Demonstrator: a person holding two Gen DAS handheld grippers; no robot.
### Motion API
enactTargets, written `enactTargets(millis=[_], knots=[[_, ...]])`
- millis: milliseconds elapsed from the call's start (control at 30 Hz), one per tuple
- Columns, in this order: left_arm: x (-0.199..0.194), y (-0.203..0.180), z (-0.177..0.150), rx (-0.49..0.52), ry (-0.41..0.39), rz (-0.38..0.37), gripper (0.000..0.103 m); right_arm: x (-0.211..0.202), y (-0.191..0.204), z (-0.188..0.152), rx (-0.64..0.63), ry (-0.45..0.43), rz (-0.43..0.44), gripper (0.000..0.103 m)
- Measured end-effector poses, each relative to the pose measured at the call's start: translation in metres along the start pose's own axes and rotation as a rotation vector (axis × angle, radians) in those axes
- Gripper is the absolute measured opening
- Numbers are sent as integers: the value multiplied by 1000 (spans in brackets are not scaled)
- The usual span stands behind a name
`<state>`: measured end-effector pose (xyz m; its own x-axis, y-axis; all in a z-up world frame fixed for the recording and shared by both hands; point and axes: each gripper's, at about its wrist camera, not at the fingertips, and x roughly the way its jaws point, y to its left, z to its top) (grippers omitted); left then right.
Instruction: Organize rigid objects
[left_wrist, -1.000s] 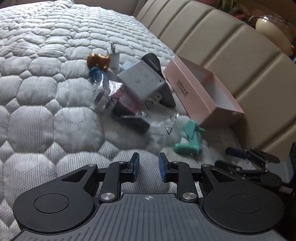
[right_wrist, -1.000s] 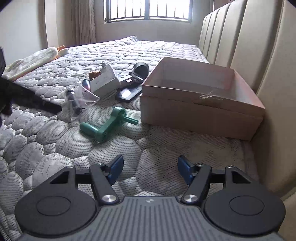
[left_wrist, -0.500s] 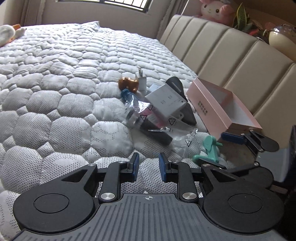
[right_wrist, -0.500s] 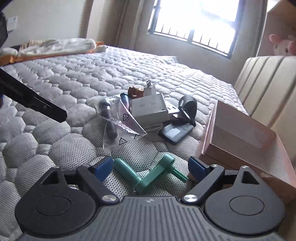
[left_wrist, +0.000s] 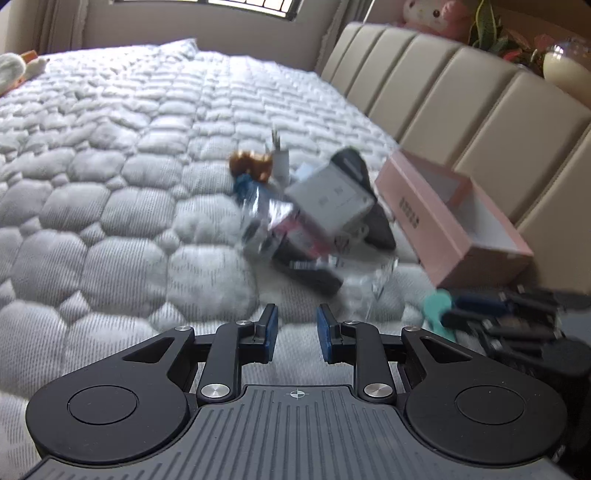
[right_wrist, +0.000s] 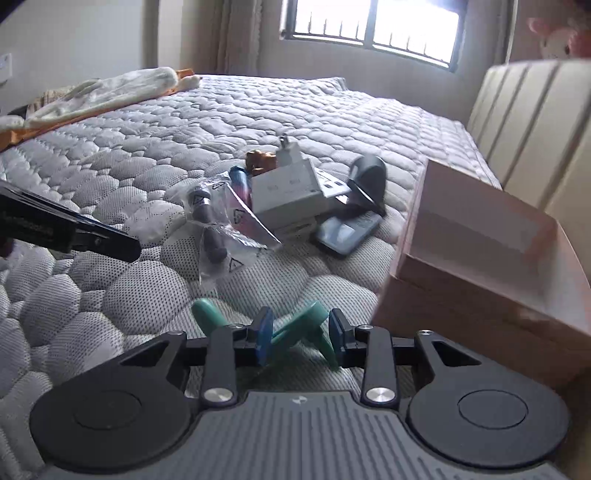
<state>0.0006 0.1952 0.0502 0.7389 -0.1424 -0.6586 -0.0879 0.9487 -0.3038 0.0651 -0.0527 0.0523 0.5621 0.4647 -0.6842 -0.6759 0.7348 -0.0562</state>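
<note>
On the bed (right_wrist: 155, 147), beside one pink box (right_wrist: 480, 258), the right gripper (right_wrist: 297, 338) was closing its fingers around one green crank handle (right_wrist: 295, 325), partly hidden behind them, while the left gripper (left_wrist: 295, 334) stood narrowly parted and empty, the single heap of small items (left_wrist: 306, 206) blurred.

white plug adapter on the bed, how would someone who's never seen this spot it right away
Start at the open pink box lying on the quilted mattress by the headboard. Left of it sits a small heap of items. At its far edge, beside a brown figurine, is the white plug adapter: the only piece with metal prongs sticking up.
</note>
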Motion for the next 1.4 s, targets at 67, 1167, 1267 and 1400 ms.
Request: enactTargets(millis=[67, 1167, 1267, 1400], knots=[[7, 1, 18, -9, -57, -1, 25, -12, -10, -7, 40, -1, -13, 26], [-43, -17, -8, 198, -55, -146, 22, -35, -51, -84, 267, 63, 19, 103], [-51, -48, -16, 440, 7, -181, 22, -35, -45, -86, 229, 50, -5, 103], [-43, -87, -46, 700, 118, -187, 28, -38, -47, -86, 223, 43, 0, 103]])
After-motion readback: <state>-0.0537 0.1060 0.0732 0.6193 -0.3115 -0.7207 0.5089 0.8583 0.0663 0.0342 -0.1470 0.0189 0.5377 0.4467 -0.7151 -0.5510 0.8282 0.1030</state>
